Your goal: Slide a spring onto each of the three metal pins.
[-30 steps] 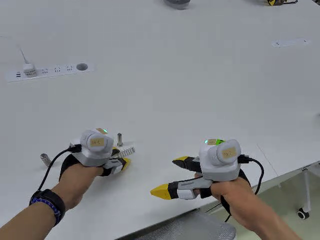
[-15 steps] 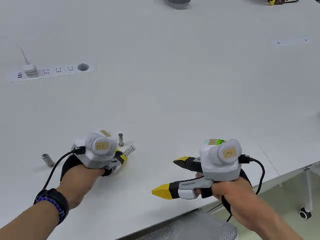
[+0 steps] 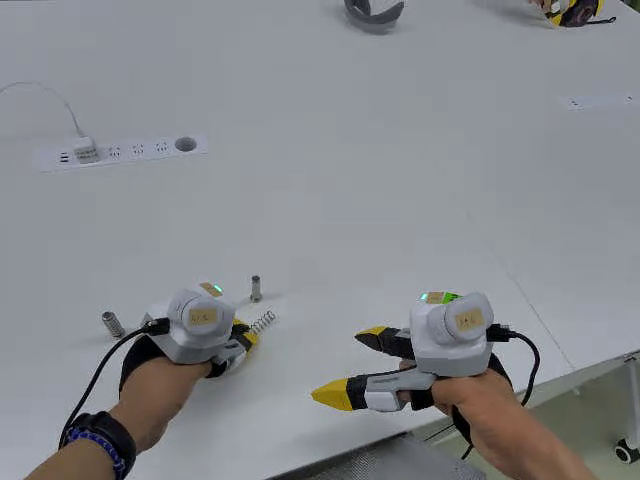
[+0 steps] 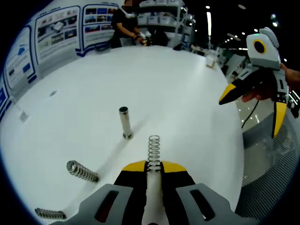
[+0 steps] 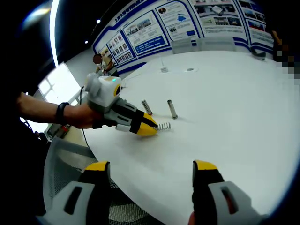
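Note:
My left gripper (image 4: 149, 164) (image 3: 243, 337) is shut on one end of a small steel spring (image 4: 153, 148) (image 3: 263, 321) (image 5: 163, 126), which sticks out forward just above the white table. A bare metal pin (image 4: 124, 122) (image 3: 256, 288) (image 5: 172, 108) stands upright a short way beyond the spring's free end. Another pin wearing a spring (image 3: 112, 324) (image 5: 146, 107) stands to the left, and it leans in the left gripper view (image 4: 82, 171). My right gripper (image 3: 358, 364) (image 5: 150, 171) hangs open over the table's near edge, with nothing between its jaws.
A further spring (image 4: 49, 214) lies at the lower left of the left gripper view. A white power strip (image 3: 120, 151) with a plugged cable lies far left. A grey headset (image 3: 374, 12) rests at the table's far edge. A person stands beyond the table (image 4: 125, 26).
The head camera has tilted, shifting the scene down. My left gripper has turned a little, and the held spring now points more toward the bare pin. The right gripper has hardly moved.

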A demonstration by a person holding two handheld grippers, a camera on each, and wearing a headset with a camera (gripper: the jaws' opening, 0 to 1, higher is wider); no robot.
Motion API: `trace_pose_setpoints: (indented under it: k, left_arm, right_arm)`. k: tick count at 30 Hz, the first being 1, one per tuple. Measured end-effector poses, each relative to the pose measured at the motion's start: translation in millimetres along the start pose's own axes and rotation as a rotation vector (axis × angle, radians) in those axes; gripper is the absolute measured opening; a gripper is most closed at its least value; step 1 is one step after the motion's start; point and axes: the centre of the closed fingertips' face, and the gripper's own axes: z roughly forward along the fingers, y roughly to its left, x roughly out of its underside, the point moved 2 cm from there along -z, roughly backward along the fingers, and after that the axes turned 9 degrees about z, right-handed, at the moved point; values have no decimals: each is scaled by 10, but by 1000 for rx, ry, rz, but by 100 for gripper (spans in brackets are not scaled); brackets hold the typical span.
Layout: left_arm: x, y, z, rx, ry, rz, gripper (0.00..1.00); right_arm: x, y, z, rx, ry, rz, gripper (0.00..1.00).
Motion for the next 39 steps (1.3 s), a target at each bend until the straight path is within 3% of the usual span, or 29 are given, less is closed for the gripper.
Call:
trace_pose_setpoints:
  k: [8,17,20,39]
  left_arm:
    - [132,-45,-255,-16,-2,-12,11]
    - [187,-137,-508,-26,-28,-39,11]
    - [212,-178,-577,-30,-25,-21,11]
    - [99,-319,-1054,-37,-83,27,11]
  right_arm:
    - [-16,76,99,-30,10,-5,72]
    - [-113,206,224,-80,-4,6,69]
    - [-143,251,259,-98,-10,10,68]
    - [-280,606,493,-252,-31,88,56]
